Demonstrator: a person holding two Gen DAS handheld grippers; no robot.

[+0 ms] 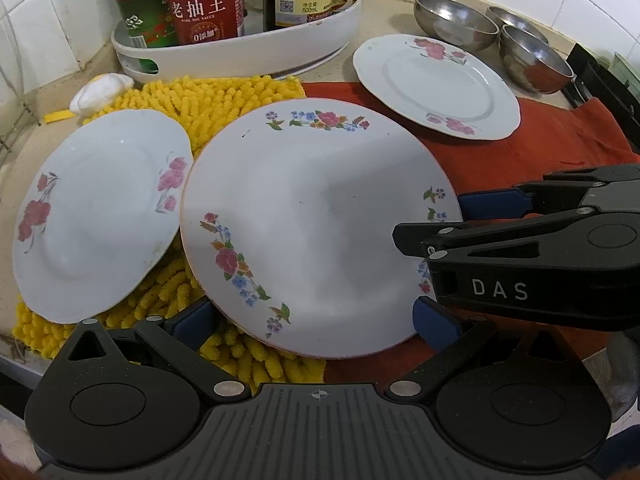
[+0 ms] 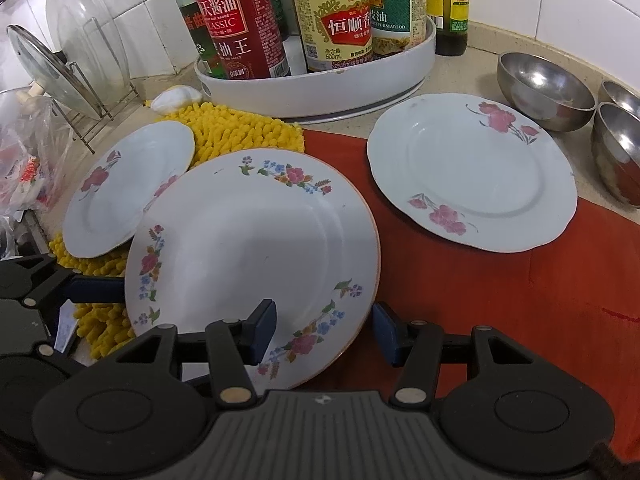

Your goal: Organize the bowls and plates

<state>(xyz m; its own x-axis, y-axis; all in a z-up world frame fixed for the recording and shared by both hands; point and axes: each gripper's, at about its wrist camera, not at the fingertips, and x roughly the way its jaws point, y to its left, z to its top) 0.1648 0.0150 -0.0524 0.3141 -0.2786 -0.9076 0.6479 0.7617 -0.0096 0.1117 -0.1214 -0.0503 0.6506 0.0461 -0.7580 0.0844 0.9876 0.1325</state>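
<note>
Left plate (image 1: 96, 216) at the far left, lying on a yellow mat (image 1: 224, 100), pink flowers on its rim. Behind it, seen from the right wrist, glass lids (image 2: 80, 40) standing in a wire rack. Next along, big plate (image 1: 312, 220) in the middle – tilted, half over the mat and half over a red cloth (image 2: 480, 300), its left edge overlapping the left plate. Near rim of that plate caught between the fingers of both tools. Left gripper (image 1: 314, 316) spread wide, one finger at each side of the plate's near part; cannot tell whether the pads press on it. Right gripper (image 2: 324, 328) about half apart, one finger over the plate's face, the other just off the rim – again cannot tell whether gripping or only straddling. Behind the big plate, a white tray (image 2: 320, 100) full of sauce bottles (image 2: 240, 20). Further right, right plate (image 2: 472, 172) flat on the cloth, apart from the big plate. At the far right, three steel bowls (image 2: 546, 88) close together on the counter by the tiled wall.
</note>
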